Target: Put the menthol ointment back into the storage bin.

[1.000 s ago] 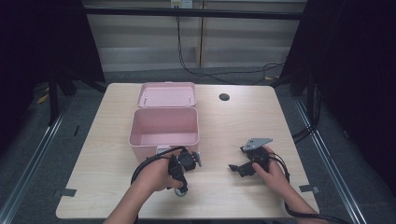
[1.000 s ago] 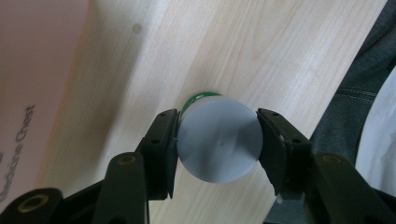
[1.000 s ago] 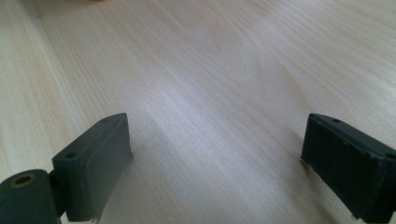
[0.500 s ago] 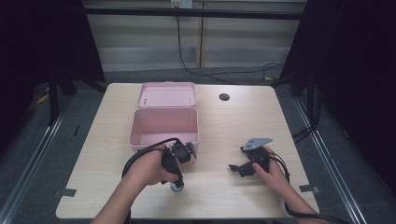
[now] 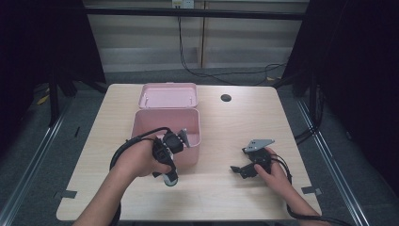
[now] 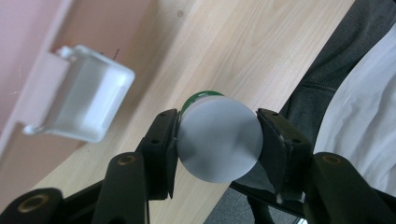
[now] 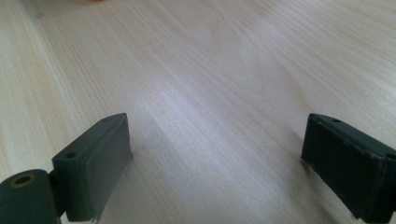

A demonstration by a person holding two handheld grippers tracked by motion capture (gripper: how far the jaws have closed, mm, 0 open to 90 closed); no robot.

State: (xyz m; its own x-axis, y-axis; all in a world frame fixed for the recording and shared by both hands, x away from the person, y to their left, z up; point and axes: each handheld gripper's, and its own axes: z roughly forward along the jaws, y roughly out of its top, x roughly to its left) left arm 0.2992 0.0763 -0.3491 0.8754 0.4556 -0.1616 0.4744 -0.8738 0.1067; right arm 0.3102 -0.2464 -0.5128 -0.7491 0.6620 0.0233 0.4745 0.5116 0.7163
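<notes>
I have the left hand-held gripper (image 6: pixel 217 142) pinching a small round jar (image 6: pixel 218 140), one jaw on each side of it; its pale flat end faces the camera and a green rim shows behind. In the high view the jar (image 5: pixel 171 178) hangs just over the tabletop (image 5: pixel 244 117), close before the front wall of the open pink box (image 5: pixel 165 123), so the box lies just beyond and higher. The jar's axis looks tilted. My right hand-held gripper (image 7: pixel 215 163) rests apart, jaws spread over bare wood. The room around is dark
</notes>
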